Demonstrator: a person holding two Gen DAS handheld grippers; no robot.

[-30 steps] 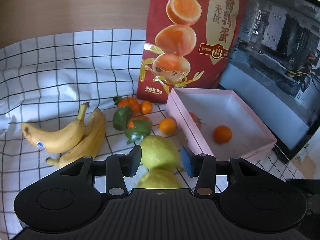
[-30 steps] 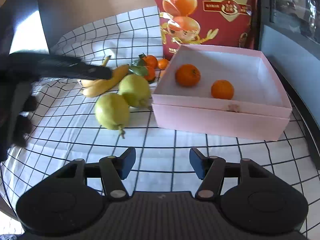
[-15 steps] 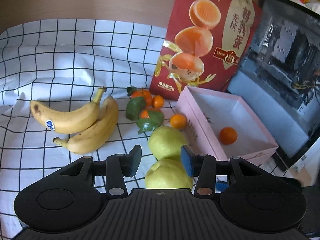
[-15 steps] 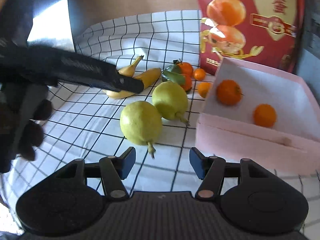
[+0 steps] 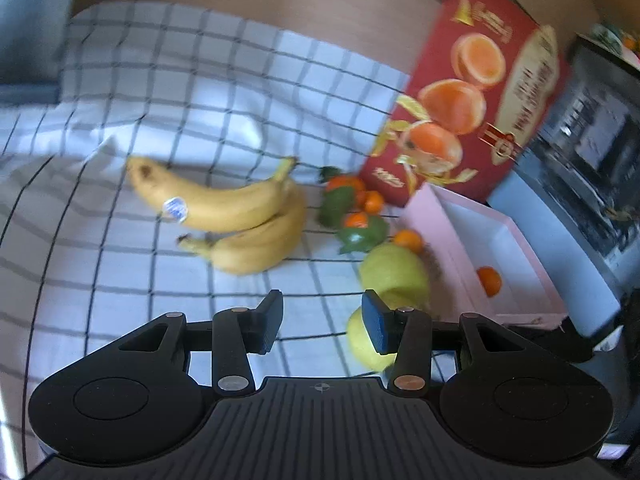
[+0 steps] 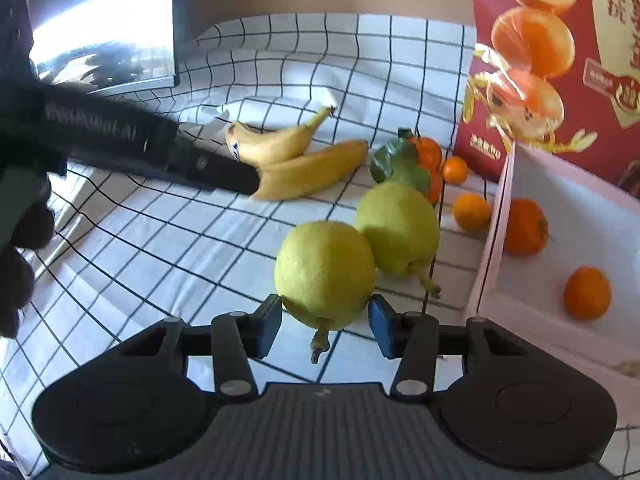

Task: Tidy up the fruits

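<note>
Two green pears lie on the checked cloth. The near pear (image 6: pixel 325 276) sits stem-first between the fingers of my right gripper (image 6: pixel 325 322). Its jaws are closing and the pads touch the pear's sides. The far pear (image 6: pixel 398 228) rests just behind it. My left gripper (image 5: pixel 322 320) is open with only cloth between its fingers; both pears (image 5: pixel 394 272) lie beyond its right finger. Two bananas (image 5: pixel 224 208) lie ahead of it. The pink box (image 6: pixel 492 240) on the right holds two oranges (image 6: pixel 524 226).
Leafy mandarins (image 6: pixel 424 156) and a loose one (image 6: pixel 471 212) lie between the bananas (image 6: pixel 304 160) and the box. A red bag (image 6: pixel 540 60) stands behind. The left gripper's black body (image 6: pixel 160 152) reaches in from the left, a gloved hand (image 6: pixel 16 260) on it. A computer case (image 5: pixel 592 152) stands right.
My right gripper has come up to the near pear and its jaws have narrowed around it. My left gripper has slid left off the pears and rolled, and now faces the bananas.
</note>
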